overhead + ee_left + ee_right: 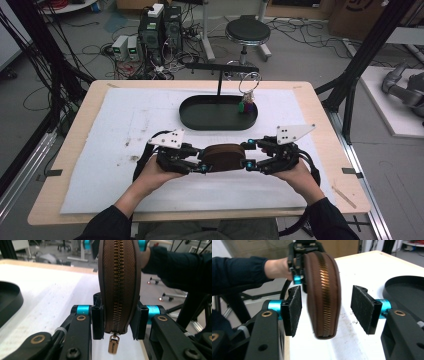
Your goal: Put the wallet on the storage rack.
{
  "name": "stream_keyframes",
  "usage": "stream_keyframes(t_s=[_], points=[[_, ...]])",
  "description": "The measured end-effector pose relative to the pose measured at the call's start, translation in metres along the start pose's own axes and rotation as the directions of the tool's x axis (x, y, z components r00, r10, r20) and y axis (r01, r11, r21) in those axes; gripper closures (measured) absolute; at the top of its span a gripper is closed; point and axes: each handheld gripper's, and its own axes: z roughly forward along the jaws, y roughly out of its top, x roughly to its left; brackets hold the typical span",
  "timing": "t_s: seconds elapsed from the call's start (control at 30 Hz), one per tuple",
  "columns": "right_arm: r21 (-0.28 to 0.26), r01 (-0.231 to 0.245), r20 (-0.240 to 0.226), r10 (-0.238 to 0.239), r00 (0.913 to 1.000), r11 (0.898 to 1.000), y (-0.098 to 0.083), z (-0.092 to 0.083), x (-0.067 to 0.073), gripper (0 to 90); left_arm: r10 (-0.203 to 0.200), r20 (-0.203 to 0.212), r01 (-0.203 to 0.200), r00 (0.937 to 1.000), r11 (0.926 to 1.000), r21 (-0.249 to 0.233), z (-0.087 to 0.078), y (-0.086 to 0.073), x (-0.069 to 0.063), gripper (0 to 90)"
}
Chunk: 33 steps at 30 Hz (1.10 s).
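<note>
A brown zipped pouch (223,157) is held above the white mat, between the two grippers. My left gripper (200,164) is shut on its left end; in the left gripper view the pouch (119,285) sits clamped between the pads, with its brass zip pull (113,344) hanging below. My right gripper (248,156) is open around the right end. In the right gripper view the pouch (323,295) hangs between the two pads (293,310) with a gap on each side. The zip is closed.
A black oval tray (210,116) lies beyond the pouch on the white mat (125,125), with a small colourful figure (246,106) on a key ring hanging from a black stand (220,75). The table's front edge is near my hands.
</note>
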Motion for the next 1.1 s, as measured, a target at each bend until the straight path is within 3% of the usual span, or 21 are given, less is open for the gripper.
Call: stream_keyframes(t_s=[0.23,0.3,0.37,0.4,0.47,0.53,0.63,0.73,1.1], points=[[0.038,0.012,-0.015,-0.011,0.9998,0.999,-0.002,0.006,0.001,44.4,0.011,0.011,-0.011,0.9999,0.998,0.062,0.003,0.0,-0.001,67.8],[0.044,0.016,-0.016,-0.016,0.9997,0.999,-0.003,0.008,0.001,51.0,0.01,0.012,-0.011,0.9999,0.9974,0.071,0.004,0.0,-0.001,67.8],[0.052,0.028,-0.035,-0.027,0.999,0.998,-0.005,0.01,0.001,64.4,0.023,0.01,-0.023,0.9997,0.9972,0.071,0.005,0.0,-0.002,67.6],[0.044,0.035,-0.035,-0.033,0.9988,0.998,-0.006,0.01,0.001,64.9,0.025,0.01,-0.026,0.9996,0.9973,0.068,0.004,0.001,-0.002,67.5],[0.029,0.03,-0.041,-0.029,0.9988,0.999,-0.008,0.009,0.0,67.0,0.029,0.009,-0.03,0.9995,0.9985,0.046,0.004,0.001,-0.003,66.7],[-0.003,0.028,-0.043,-0.028,0.9987,1.0,-0.01,0.007,-0.001,67.7,0.035,-0.004,-0.035,0.9994,0.9994,-0.007,0.002,0.002,-0.003,63.5],[-0.031,0.023,-0.02,-0.023,0.9995,0.999,-0.012,0.005,-0.001,68.2,0.021,-0.014,-0.022,0.9997,0.9957,-0.09,-0.001,0.001,-0.002,55.9],[-0.05,0.016,-0.015,-0.017,0.9998,0.999,-0.014,0.005,-0.001,68.1,0.02,-0.029,-0.023,0.9994,0.9921,-0.123,-0.002,0.001,-0.002,54.0],[-0.053,0.012,-0.026,-0.014,0.9996,0.999,-0.014,0.008,-0.001,66.0,0.015,-0.012,-0.017,0.9998,0.9906,-0.136,-0.002,0.001,0.0,66.3]])
